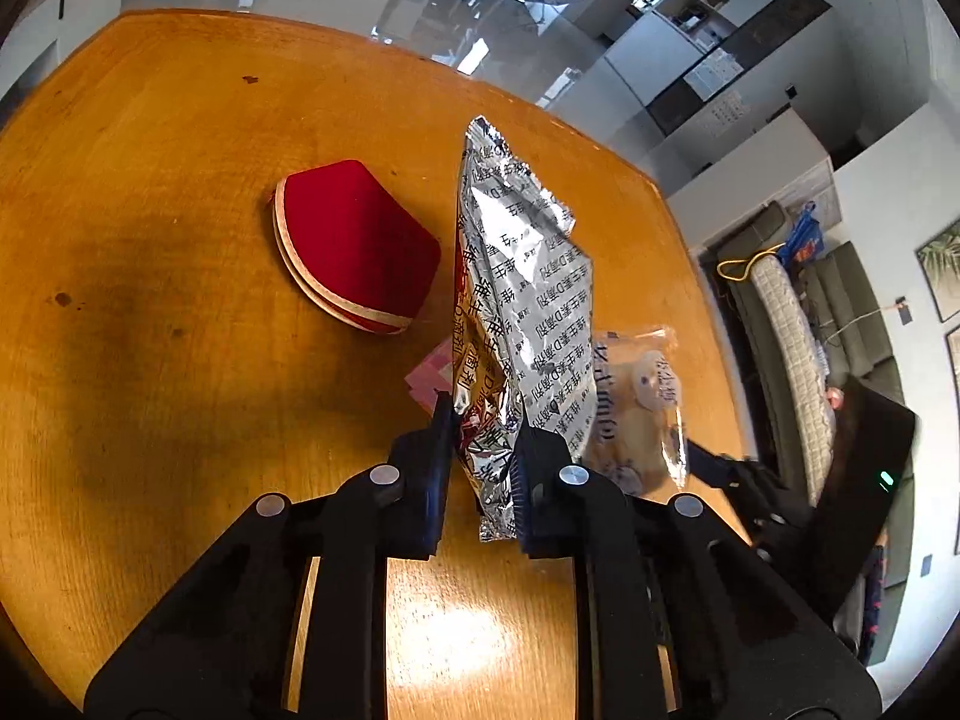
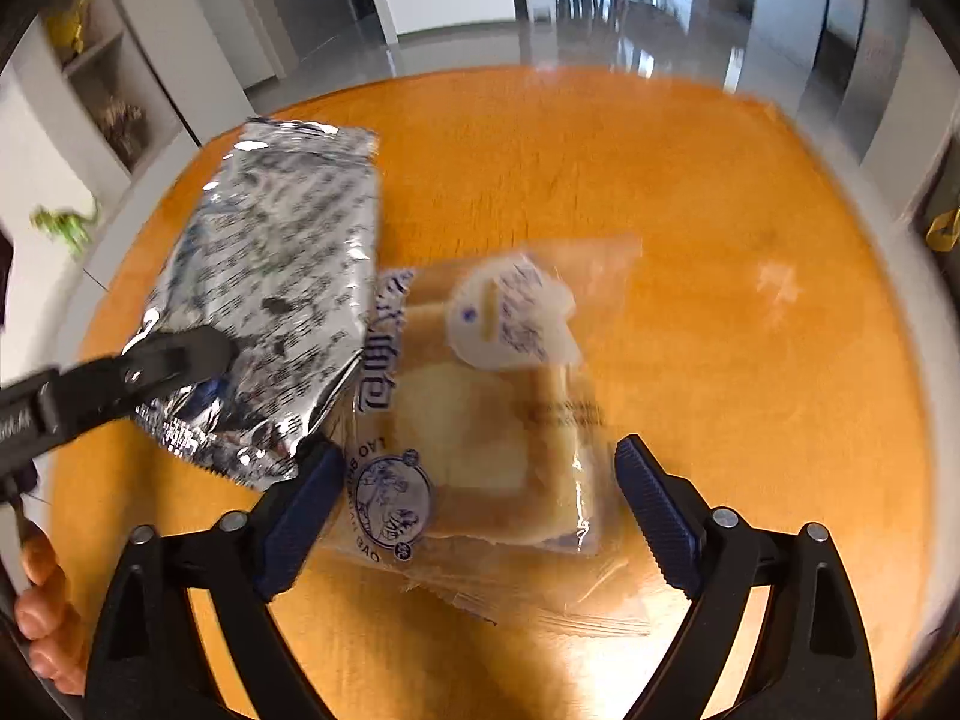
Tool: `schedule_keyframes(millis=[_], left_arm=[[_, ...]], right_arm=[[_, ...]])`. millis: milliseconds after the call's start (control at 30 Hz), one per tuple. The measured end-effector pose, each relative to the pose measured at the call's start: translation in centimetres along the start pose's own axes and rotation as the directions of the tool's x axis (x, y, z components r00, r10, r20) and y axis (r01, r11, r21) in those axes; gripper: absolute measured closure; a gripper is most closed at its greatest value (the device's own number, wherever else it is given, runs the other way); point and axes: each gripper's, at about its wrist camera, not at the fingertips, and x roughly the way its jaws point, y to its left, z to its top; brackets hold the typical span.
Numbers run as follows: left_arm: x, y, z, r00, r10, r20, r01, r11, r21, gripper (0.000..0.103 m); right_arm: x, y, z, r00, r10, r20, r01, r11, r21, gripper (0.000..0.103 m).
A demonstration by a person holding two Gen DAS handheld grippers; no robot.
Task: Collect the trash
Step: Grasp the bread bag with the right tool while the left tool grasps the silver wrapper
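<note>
A: Right, take the clear bread wrapper (image 2: 492,420) as the landmark; where does everything lie from it?

B: The right tool (image 2: 480,474) hangs directly over it, jaws spread wide and gripping nothing; the wrapper lies flat on the table (image 2: 750,300) between the two blue pads (image 2: 657,516), and I cannot tell whether either pad touches it yet.

A: And the foil packet (image 2: 282,276)?

B: Just beside the wrapper on its left, overlapping that edge a little in the right wrist view; the left tool (image 1: 483,438) is clenched on the packet's lower end, so the packet stands up tilted from the grip instead of lying down.

A: Which way does the wrapper's long axis run?

B: Roughly away from the right tool, along its pointing line; the jaws therefore span the shorter width, which suits a pinch. The right hand is plainly the nearer one; the left is occupied.

A: Anything else close by?

B: A red box (image 1: 360,246) sits well to the left of the wrapper, beyond the foil packet; a small pink slip (image 1: 429,378) lies between box and packet. My judgement: the right tool need only drop and close.
</note>
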Motion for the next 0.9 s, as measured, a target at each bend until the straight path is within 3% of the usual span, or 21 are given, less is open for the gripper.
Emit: schedule_keyframes(millis=[67, 200, 300, 633, 900], left_arm=[[-0.4, 0.2, -0.2, 1.000, 0.001, 0.002, -0.001, 1.000, 0.003, 0.088], [-1.7, 0.0, -1.1, 0.999, 0.036, 0.019, -0.036, 0.999, 0.033, 0.088], [-3.0, -0.1, -2.0, 0.997, 0.053, 0.047, -0.056, 0.997, 0.057, 0.088], [-7.9, 0.5, -5.5, 0.990, 0.083, 0.111, -0.091, 0.994, 0.068, 0.088], [-13.8, 2.5, -10.7, 0.976, 0.120, 0.183, -0.131, 0.990, 0.049, 0.088]], right_arm=[[-0.3, -0.6, -0.2, 1.000, 0.018, 0.002, -0.018, 0.999, 0.038, 0.028], [-1.8, -0.3, -1.3, 0.998, -0.055, 0.038, 0.055, 0.998, 0.021, 0.032], [-2.8, -0.1, -2.6, 0.997, -0.065, 0.048, 0.064, 0.998, 0.014, 0.033], [-6.5, 2.3, -7.6, 0.998, -0.001, 0.070, 0.002, 1.000, -0.012, 0.033], [-9.4, 7.7, -12.6, 0.994, 0.077, 0.080, -0.069, 0.992, -0.102, 0.033]])
